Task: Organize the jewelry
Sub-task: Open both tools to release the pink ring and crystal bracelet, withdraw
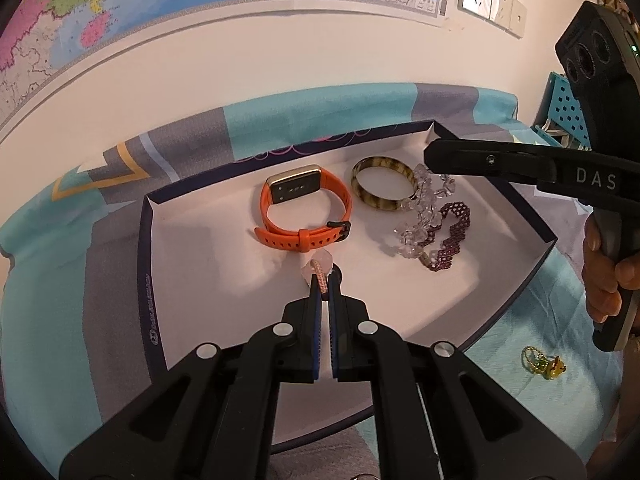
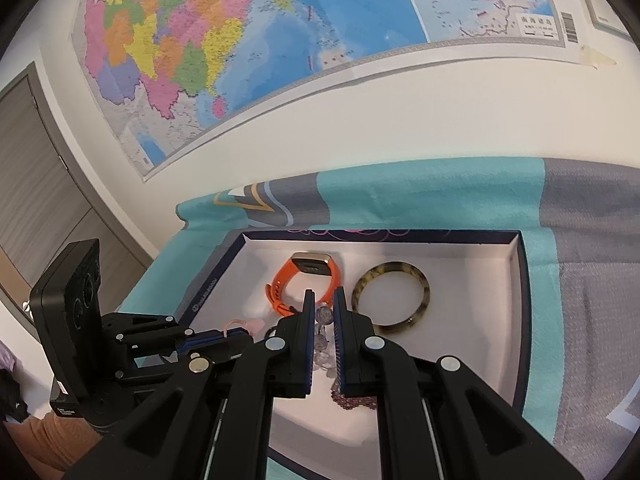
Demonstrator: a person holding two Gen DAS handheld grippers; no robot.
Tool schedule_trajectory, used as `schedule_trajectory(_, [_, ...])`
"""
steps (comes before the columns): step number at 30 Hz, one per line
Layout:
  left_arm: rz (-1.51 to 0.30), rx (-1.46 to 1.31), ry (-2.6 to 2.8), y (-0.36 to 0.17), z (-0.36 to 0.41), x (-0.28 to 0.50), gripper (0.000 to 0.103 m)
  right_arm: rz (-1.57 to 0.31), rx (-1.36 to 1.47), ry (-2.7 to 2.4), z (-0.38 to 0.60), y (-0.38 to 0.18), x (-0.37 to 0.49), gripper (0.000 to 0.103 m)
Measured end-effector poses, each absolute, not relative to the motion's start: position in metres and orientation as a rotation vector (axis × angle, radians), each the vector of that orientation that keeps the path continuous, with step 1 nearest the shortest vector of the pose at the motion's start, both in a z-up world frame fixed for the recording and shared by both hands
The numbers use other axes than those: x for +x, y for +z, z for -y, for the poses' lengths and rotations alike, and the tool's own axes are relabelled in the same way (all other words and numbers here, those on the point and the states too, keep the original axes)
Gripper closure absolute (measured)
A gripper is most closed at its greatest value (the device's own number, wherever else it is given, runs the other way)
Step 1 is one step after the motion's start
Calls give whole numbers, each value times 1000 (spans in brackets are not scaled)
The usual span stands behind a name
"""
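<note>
Left wrist view: the right tongs [image 1: 430,157] carry the lettering "DAS"; their jaw state cannot be told here. The left tongs [image 1: 325,280] are clamped on one pink braided cord [image 1: 320,278] with a pale stone. The tray [image 1: 150,248] holds one orange watch [image 1: 306,210], one tortoiseshell bangle [image 1: 382,190], one clear bead bracelet [image 1: 420,216] and one maroon beaded band [image 1: 450,236]. One gold trinket [image 1: 542,362] lies outside the tray, on the cloth.

Right wrist view: the right tongs [image 2: 323,300] stand slightly parted above the clear beads, gripping nothing.
</note>
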State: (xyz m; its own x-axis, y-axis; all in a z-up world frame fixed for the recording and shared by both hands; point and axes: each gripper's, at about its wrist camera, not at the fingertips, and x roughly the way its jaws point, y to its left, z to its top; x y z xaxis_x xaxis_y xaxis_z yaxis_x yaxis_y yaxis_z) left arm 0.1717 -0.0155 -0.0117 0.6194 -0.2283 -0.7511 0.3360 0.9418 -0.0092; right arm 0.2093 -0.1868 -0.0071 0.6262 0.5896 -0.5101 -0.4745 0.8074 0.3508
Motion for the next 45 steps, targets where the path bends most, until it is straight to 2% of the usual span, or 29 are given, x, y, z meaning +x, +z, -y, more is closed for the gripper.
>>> schedule_trajectory(16, [-875, 140, -329, -21, 20, 177, 96, -700, 206, 538, 204, -29, 213, 93])
schedule_trajectory(19, [-857, 128, -324, -16, 17, 172, 85, -699, 201, 520, 205, -31, 210, 87])
schedule_trajectory(21, [-841, 121, -319, -12, 15, 168, 78, -696, 205, 516, 206, -31, 206, 69])
schedule_trajectory(25, [-798, 94, -319, 0, 8, 155, 71, -675, 210, 520, 209, -29, 195, 46])
schedule_trajectory(27, [-781, 82, -321, 5, 6, 148, 66, -658, 218, 505, 213, -26, 186, 19])
schedule_trajectory(29, [-760, 69, -323, 9, 4, 139, 63, -644, 213, 500, 214, -24, 178, 6])
schedule_trajectory(36, [-722, 39, -332, 12, -1, 114, 52, -641, 158, 450, 214, -15, 152, 7])
schedule_trajectory(45, [-720, 16, -321, 5, -4, 89, 48, -494, 47, 467, 199, -6, 101, 7])
